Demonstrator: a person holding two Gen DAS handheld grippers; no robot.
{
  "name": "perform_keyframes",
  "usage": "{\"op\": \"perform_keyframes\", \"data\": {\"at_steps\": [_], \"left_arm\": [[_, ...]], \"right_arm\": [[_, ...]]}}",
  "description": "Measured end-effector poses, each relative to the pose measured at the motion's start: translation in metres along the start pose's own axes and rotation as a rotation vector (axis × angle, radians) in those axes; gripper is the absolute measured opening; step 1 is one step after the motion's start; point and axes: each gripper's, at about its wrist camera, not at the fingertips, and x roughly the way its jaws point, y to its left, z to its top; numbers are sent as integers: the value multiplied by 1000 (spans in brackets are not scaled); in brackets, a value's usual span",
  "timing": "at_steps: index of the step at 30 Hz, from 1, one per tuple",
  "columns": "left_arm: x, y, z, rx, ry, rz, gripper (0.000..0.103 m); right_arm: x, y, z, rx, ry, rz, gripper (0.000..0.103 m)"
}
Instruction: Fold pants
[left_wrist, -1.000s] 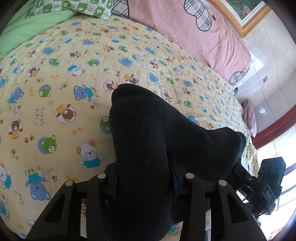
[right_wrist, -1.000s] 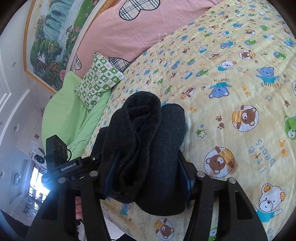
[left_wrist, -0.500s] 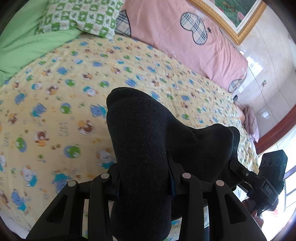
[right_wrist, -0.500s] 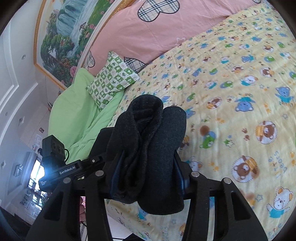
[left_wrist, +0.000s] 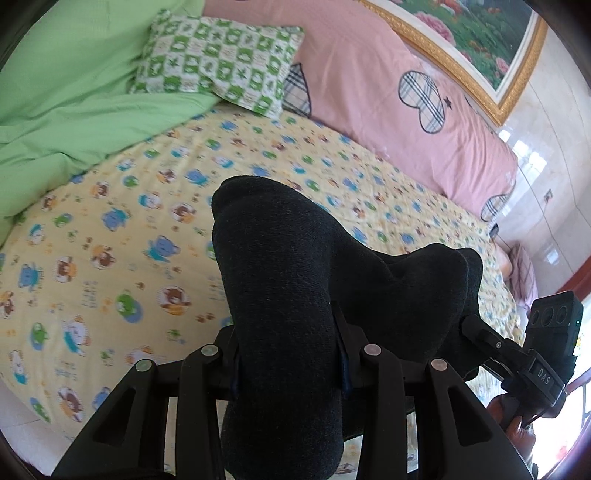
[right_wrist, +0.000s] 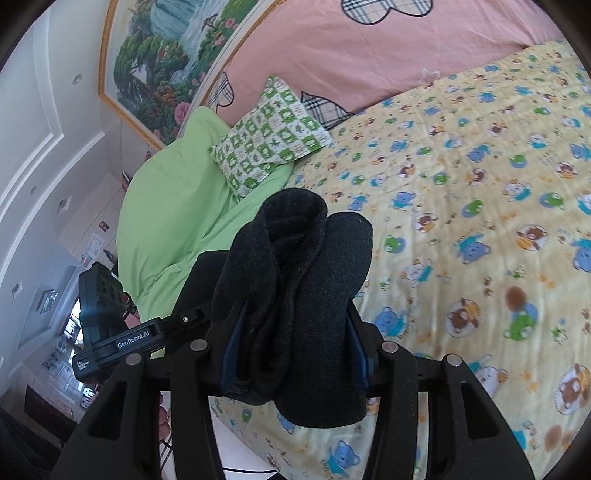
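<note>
The black pants (left_wrist: 295, 288) hang bunched between my two grippers, lifted above the yellow bear-print bed sheet (left_wrist: 110, 240). My left gripper (left_wrist: 288, 354) is shut on a thick fold of the pants, which drapes over and hides the fingertips. My right gripper (right_wrist: 295, 339) is shut on another bunched fold of the pants (right_wrist: 299, 280), with layers showing at its top. The right gripper also shows at the right edge of the left wrist view (left_wrist: 532, 362), and the left gripper at the left of the right wrist view (right_wrist: 122, 339).
A green blanket (left_wrist: 74, 92) and a green checked pillow (left_wrist: 218, 62) lie at the head of the bed. A pink pillow (left_wrist: 388, 92) runs along the wall under a framed painting (right_wrist: 166, 55). The yellow sheet (right_wrist: 480, 221) stretches out below.
Both grippers have risen and tilted up with the pants still held; the bed sheet looks farther away and the pillows and headboard have come into view.
</note>
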Motion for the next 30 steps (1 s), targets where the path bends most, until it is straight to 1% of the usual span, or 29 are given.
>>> {"op": "perform_keyframes", "data": {"at_steps": [4, 11, 18, 25, 30], "left_arm": [[-8, 9, 2, -4, -24, 29, 38], [-10, 21, 9, -14, -50, 67, 37], [-3, 38, 26, -35, -66, 98, 38], [1, 44, 41, -28, -93, 132, 38], [10, 50, 52, -35, -97, 148, 38]], "right_arm": [[11, 10, 5, -27, 15, 12, 50], [34, 25, 13, -69, 34, 29, 50], [63, 32, 29, -98, 54, 38, 50], [84, 35, 40, -114, 61, 51, 50], [101, 35, 50, -120, 69, 56, 50]]}}
